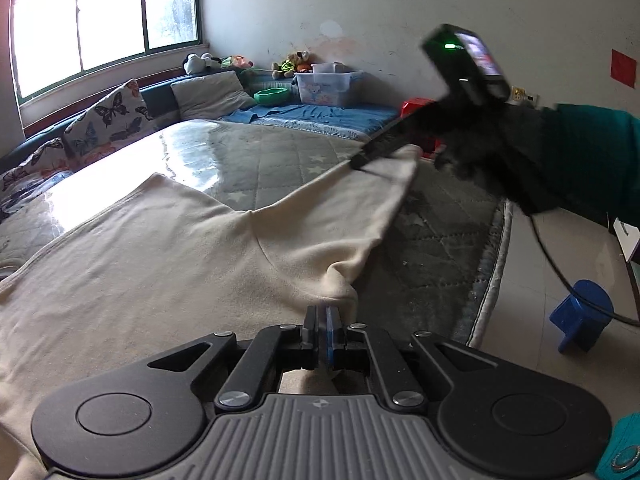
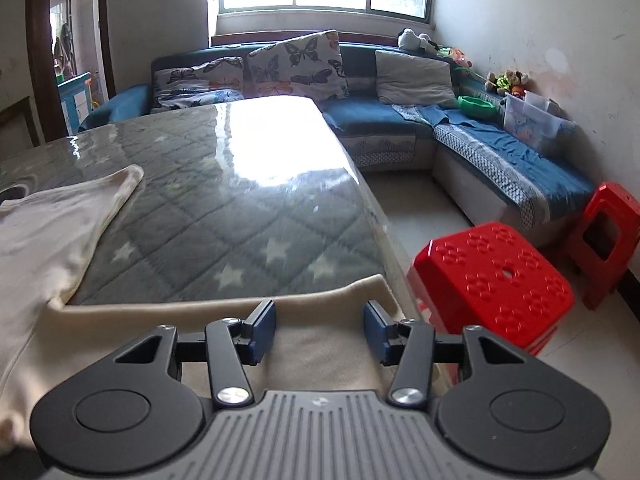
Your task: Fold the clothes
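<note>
A cream garment (image 1: pixel 168 248) lies spread over the worktop (image 1: pixel 280 148), a glossy quilted surface with star patterns, so its shape can be read and its edges reached. The left gripper (image 1: pixel 323 320) has its jaws pressed together on a bunched bit of the cloth at the near edge; the fabric rises to a small peak just ahead of the jaws, which suggests the pinch is holding it up off the surface, probably to anchor one corner.

The right gripper (image 2: pixel 320 330) has its jaws wide apart in its own view, with a band of the cream cloth (image 2: pixel 320 344) lying beneath and between them, near the worktop's right edge. In the left view it appears blurred, its tip at the far end of a stretched flap (image 1: pixel 384 176). Whether cloth is actually caught there I cannot tell from that view; the right view shows the jaws unclosed, so it looks like it is placed to take this edge rather than gripping it.

With one end held and the other about to be taken, the likely aim is to lift this side and carry it across the body of the garment. A red stool (image 2: pixel 492 276) stands on the floor just beside the worktop, below the hanging edge.
</note>
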`<state>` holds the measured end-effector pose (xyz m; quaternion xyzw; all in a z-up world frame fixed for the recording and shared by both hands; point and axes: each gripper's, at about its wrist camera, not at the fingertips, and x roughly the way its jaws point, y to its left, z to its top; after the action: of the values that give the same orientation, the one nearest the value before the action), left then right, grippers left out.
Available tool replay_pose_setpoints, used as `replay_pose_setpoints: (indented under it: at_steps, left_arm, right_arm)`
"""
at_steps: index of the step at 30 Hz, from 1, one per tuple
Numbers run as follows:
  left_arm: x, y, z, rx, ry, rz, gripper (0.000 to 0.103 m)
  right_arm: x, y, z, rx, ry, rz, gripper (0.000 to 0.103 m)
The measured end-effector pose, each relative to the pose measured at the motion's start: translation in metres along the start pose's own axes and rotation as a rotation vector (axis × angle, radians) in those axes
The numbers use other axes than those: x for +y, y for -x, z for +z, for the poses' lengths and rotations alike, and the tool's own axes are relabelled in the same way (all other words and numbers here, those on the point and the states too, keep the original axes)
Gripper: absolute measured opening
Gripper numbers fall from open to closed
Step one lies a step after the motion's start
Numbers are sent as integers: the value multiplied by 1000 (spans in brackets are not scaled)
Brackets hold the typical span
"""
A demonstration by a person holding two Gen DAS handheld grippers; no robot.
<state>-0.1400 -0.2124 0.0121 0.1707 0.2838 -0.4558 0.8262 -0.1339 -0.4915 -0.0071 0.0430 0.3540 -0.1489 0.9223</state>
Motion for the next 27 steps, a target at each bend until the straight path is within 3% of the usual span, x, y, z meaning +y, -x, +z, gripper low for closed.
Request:
replay_pose_setpoints:
  at_steps: [6,10,13,15,20,27]
  left_arm:
    - [4,5,-2,-7,39,2,6]
    - [14,21,-3,-30,88,46,12]
    - [27,41,-6,-54,125,107,16]
    - [40,55,-12,-62,162,177,34]
    - [83,92,-39,-46,297,400,41]
    - [145,151,-94,-7,499,799,49]
  right_arm:
    - [3,-16,10,-25,15,10,52]
    - [9,-8,8,-34,55,16,63]
    - [15,1,10,-51,89,23,66]
    - [22,8,12,-65,108,36,77]
    - [60,28,19,-98,198,131,92]
    - [140,52,13,-124,408,308,103]
